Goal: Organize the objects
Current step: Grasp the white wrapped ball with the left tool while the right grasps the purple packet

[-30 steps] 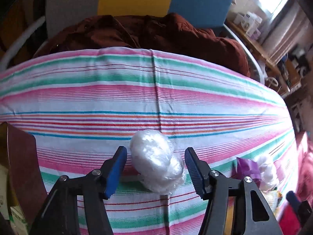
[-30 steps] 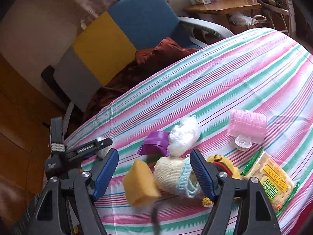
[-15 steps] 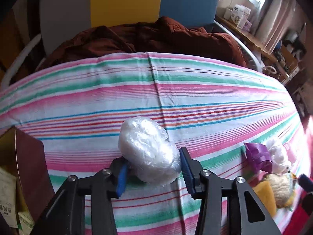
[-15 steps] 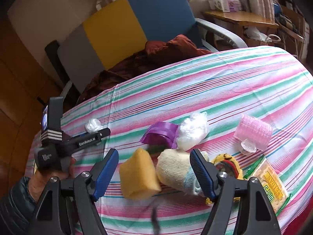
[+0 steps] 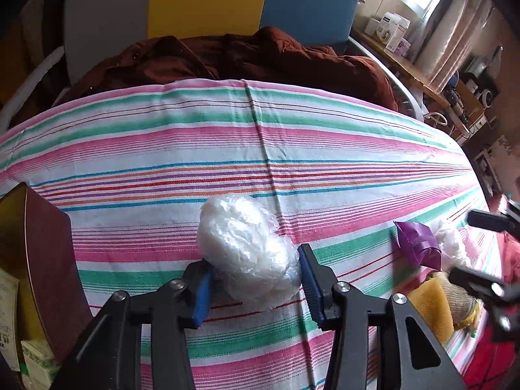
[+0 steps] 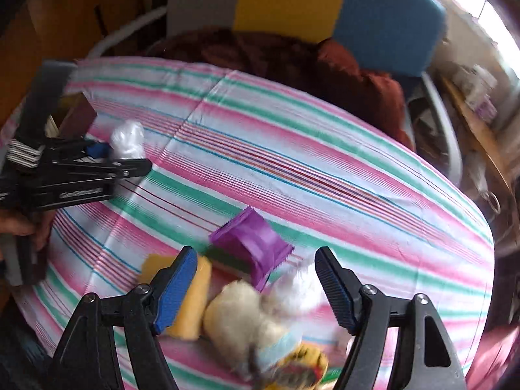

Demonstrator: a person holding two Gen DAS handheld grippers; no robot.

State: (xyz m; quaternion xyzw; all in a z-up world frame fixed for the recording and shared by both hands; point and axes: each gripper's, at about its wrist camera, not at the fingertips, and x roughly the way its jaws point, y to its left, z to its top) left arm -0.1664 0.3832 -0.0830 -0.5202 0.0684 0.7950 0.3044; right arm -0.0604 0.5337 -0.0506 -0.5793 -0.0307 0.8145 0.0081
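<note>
Left wrist view: mounted behind left gripper (image 5: 255, 279), looking forward and steeply down along its fingers. Close range; white plastic bundle (image 5: 247, 253) fills the span between the pads. Striped tablecloth (image 5: 227, 149) ahead, multicoloured chair back (image 5: 208, 0) beyond the far edge.

Right wrist view: same mounting behind right gripper (image 6: 256, 287), also pitched steeply down, close over a blurred cluster just ahead of the fingertips.

Shared: tablecloth, chair, purple packet (image 5: 417, 243) (image 6: 252, 243), yellow sponge (image 5: 430, 305) (image 6: 191, 295). Left gripper appears far left in the right view (image 6: 104, 159); right gripper at the right edge of the left view.
</note>
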